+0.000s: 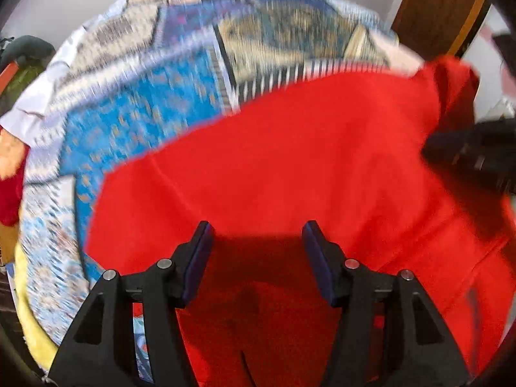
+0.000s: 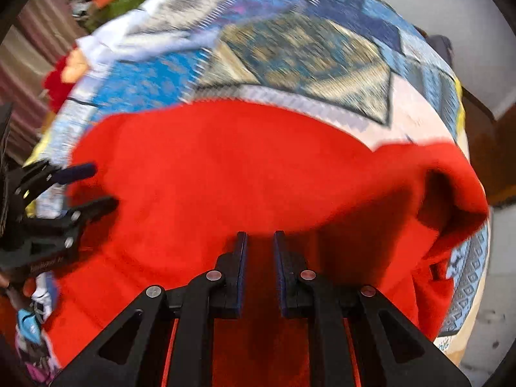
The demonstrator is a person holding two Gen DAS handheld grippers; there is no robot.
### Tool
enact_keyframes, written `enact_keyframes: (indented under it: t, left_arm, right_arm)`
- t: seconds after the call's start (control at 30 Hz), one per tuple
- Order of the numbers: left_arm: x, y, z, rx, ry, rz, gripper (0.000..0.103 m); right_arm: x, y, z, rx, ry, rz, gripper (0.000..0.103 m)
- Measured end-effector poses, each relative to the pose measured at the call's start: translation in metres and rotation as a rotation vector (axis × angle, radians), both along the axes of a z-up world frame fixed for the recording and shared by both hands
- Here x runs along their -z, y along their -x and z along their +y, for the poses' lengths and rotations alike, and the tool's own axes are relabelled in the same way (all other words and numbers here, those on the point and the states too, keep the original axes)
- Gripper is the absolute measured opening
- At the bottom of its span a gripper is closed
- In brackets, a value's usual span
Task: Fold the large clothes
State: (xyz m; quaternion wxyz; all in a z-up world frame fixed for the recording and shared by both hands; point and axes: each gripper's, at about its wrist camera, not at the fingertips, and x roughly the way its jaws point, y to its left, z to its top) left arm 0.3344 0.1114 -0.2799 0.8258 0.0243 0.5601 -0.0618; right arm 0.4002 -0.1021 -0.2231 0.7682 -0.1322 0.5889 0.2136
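a large red garment point(image 1: 290, 167) of soft, matte, fleece-like cloth lay spread across the near part of a bed, on a patchwork bedspread point(image 1: 154, 103) printed in blue, cream and tan geometric blocks with striped borders. the bedspread looked smeared by motion blur, so its finer pattern could not be read. the garment's far edge ran as a fairly straight line across the spread, and toward the bed's right edge the cloth bunched into a raised, hollow fold point(image 2: 451, 190) with a dark shadow inside it.

the left hand-held gripper point(image 1: 256, 230) hovered over the near part of the garment with its jaws wide apart, nothing between the flat blue-faced pads, only shadowed red cloth below. the right hand-held gripper point(image 2: 260, 237) had its jaws drawn narrow, a slim gap left between the flat pads; whether they pinched any cloth could not be told.

a brown wooden door point(image 1: 441, 9) stood beyond the bed's far right corner.
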Motion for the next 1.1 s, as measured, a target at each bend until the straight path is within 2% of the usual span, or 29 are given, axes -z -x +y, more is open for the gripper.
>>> enact_keyframes:
  t: [0.1,0.2,0.27,0.43,0.57,0.73,0.8,0.9,1.03,1.1]
  left_arm:
    - [0.01,0.017,0.004,0.004,-0.003,-0.006,0.062]
    - [0.009,0.034,0.011,-0.007,-0.013,-0.029,0.067]
    - [0.01,0.045,0.016,-0.018,-0.007,-0.027,0.068]
    - [0.012,0.061,0.021,-0.035,-0.013,-0.026,0.069]
    - [-0.005,0.064,0.028,-0.02,-0.029,-0.046,0.068]
    - [-0.044,0.05,0.046,-0.076,-0.03,-0.129,0.069]
    - [-0.05,0.039,0.05,-0.102,-0.057,-0.158,0.077]
    - [-0.035,0.02,0.059,-0.137,-0.064,-0.139,0.08]
    - [0.016,0.009,0.067,-0.166,-0.09,-0.009,0.08]
    - [0.037,0.011,0.067,-0.157,-0.131,0.025,0.08]
  right_arm:
    - [-0.004,0.003,-0.034,0.06,-0.02,-0.009,0.012]
    - [-0.011,0.013,-0.073,0.118,0.037,-0.053,0.012]
    - [-0.01,0.021,-0.1,0.141,0.028,-0.034,0.012]
    - [-0.012,0.035,-0.14,0.198,0.111,-0.041,0.012]
    - [-0.039,0.038,-0.165,0.219,-0.018,-0.018,0.012]
    - [-0.091,0.027,-0.144,0.166,-0.152,-0.119,0.012]
    - [-0.097,0.019,-0.128,0.149,-0.153,-0.159,0.012]
    - [-0.08,-0.001,-0.103,0.135,-0.057,-0.189,0.012]
    - [-0.005,-0.028,-0.103,0.167,0.134,-0.087,0.012]
    - [0.009,-0.026,-0.113,0.173,0.106,-0.084,0.012]
